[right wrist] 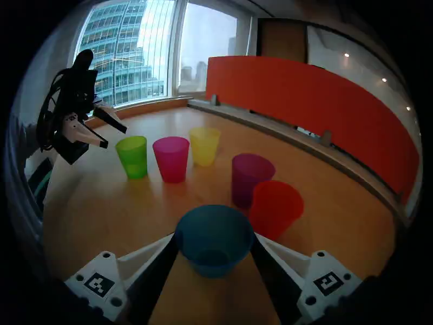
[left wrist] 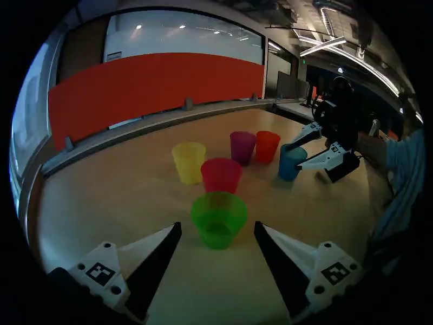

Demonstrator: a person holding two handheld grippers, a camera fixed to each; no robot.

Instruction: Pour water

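Observation:
A green cup (left wrist: 218,219) stands on the wooden table (left wrist: 108,200) between the fingers of my left gripper (left wrist: 216,227), which is open with a small gap on each side. Farther right, a blue cup (left wrist: 291,161) rests on the table with my right gripper (left wrist: 294,156) around it. In the right gripper view the blue cup (right wrist: 214,238) sits low in the middle, and my right gripper (right wrist: 214,242) is shut on it, both fingers against its sides. The left gripper (right wrist: 115,137) shows at far left beside the green cup (right wrist: 132,156). Whether any cup holds water I cannot tell.
Between the two grippers stand a yellow cup (left wrist: 189,161), a pink-red cup (left wrist: 221,174), a purple cup (left wrist: 242,147) and an orange cup (left wrist: 267,146). An orange partition (left wrist: 151,86) runs along the table's far edge. A sleeve (left wrist: 403,162) is at right.

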